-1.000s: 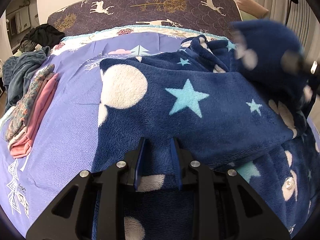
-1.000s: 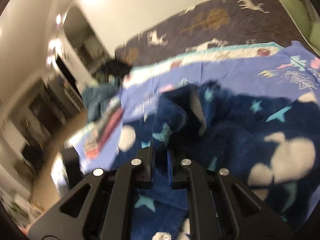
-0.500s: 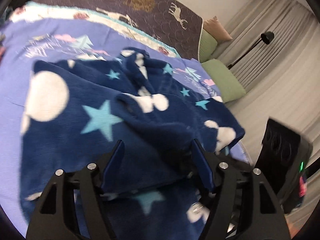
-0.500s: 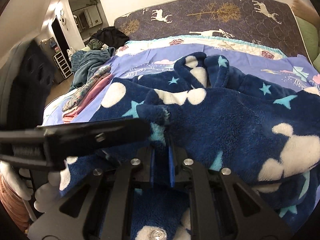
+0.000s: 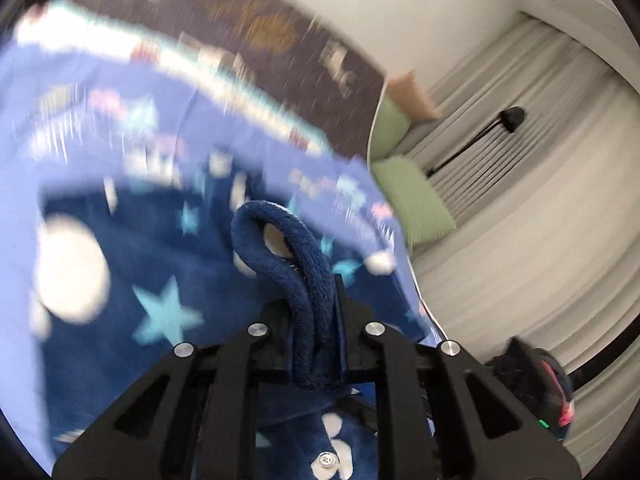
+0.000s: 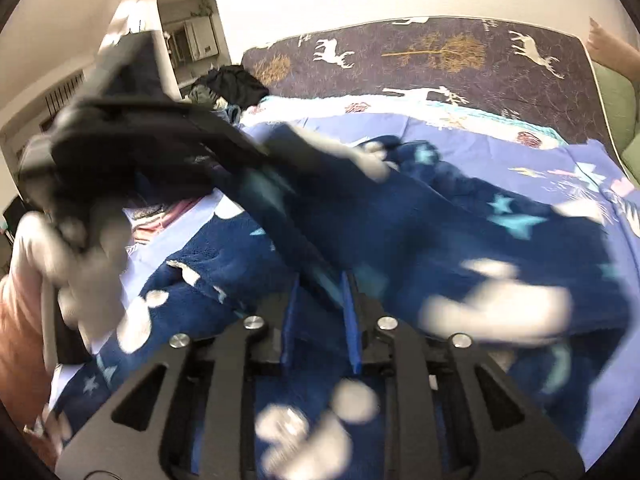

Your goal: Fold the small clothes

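Left gripper (image 5: pixel 316 316) fingers pinching fleece garment (image 5: pixel 280 248) fold, lifted; right gripper (image 6: pixel 320 320) fingers just parting, fleece running leftward between them.

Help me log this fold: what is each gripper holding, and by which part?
The left gripper pinches a rolled hem loop of the navy fleece garment. The right gripper, jaws just opening, shows no firm hold.
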